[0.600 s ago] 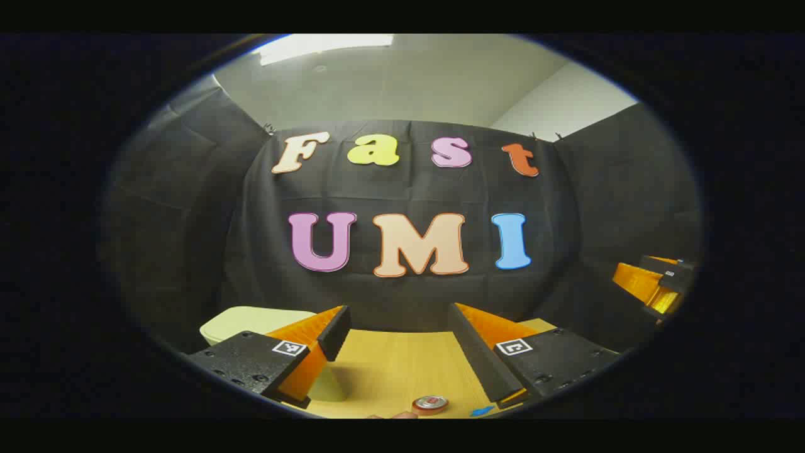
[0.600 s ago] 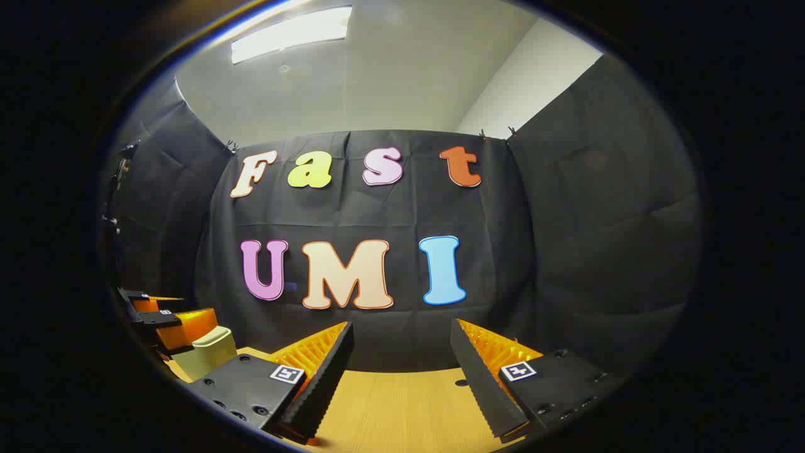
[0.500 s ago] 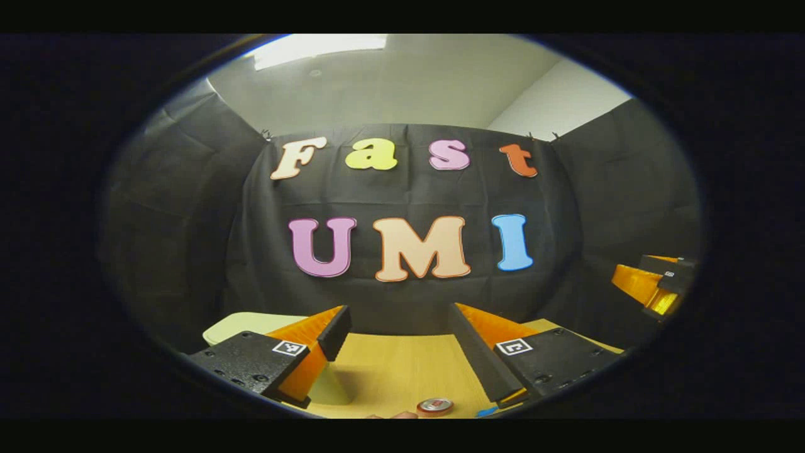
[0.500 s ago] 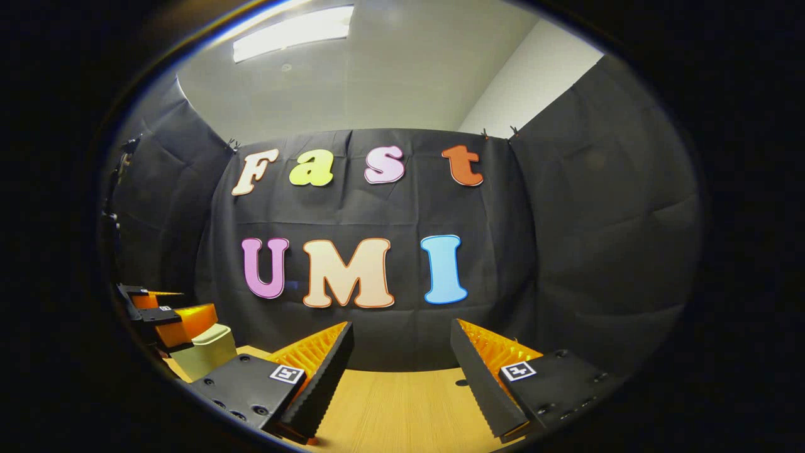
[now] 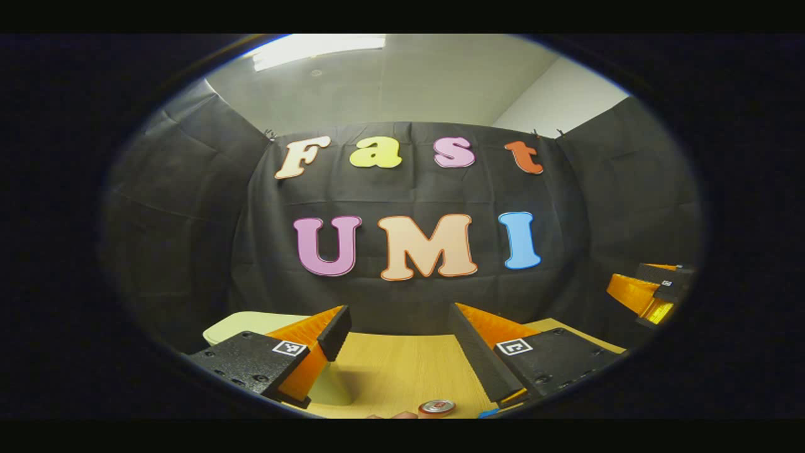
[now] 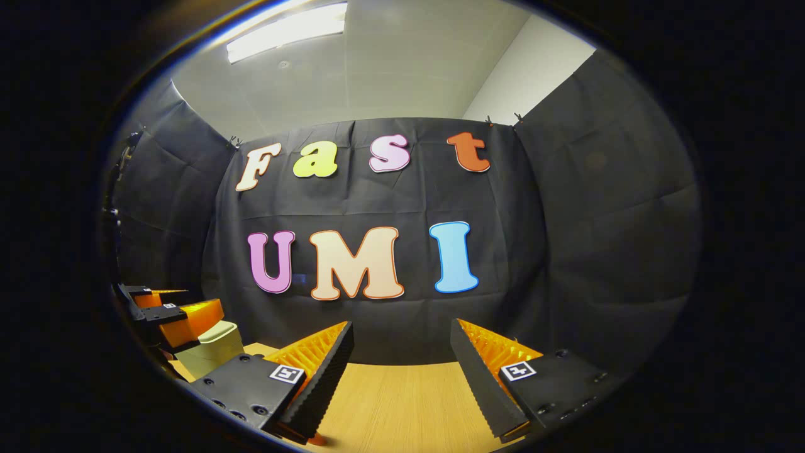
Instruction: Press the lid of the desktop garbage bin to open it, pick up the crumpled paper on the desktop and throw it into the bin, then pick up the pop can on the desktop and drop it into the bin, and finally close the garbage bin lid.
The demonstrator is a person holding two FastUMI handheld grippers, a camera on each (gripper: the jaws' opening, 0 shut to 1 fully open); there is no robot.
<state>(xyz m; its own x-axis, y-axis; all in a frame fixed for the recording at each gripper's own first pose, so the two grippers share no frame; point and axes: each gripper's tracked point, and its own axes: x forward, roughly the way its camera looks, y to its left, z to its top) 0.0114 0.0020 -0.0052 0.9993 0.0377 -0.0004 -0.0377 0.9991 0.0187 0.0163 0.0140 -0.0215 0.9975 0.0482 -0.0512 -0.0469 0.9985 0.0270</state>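
**Presently: both tools open and empty above the tabletop**

Left tool (image 5: pixel 396 336): held above the pale wooden tabletop (image 5: pixel 402 371), fingers spread wide apart, nothing between them. Its left finger stands in front of the pale yellow-green plastic desktop bin (image 5: pixel 251 322), whose flat lid lies down, closed. Whether finger and bin touch cannot be told. The red-and-silver pop can (image 5: pixel 437 407) stands upright on the tabletop at the bottom edge of the left gripper view, below the gap between the fingers and nearer the right one. A small blue mark (image 5: pixel 485 413) lies on the tabletop just beside the can. The right tool (image 5: pixel 651 292) appears at the far right of this view, well apart from the can.

Right tool (image 6: pixel 401 352): likewise open, fingers wide apart over bare tabletop (image 6: pixel 402 402), gripping nothing. In the right gripper view the left tool (image 6: pixel 166 308) sits at the far left, directly beside the bin (image 6: pixel 217 343).
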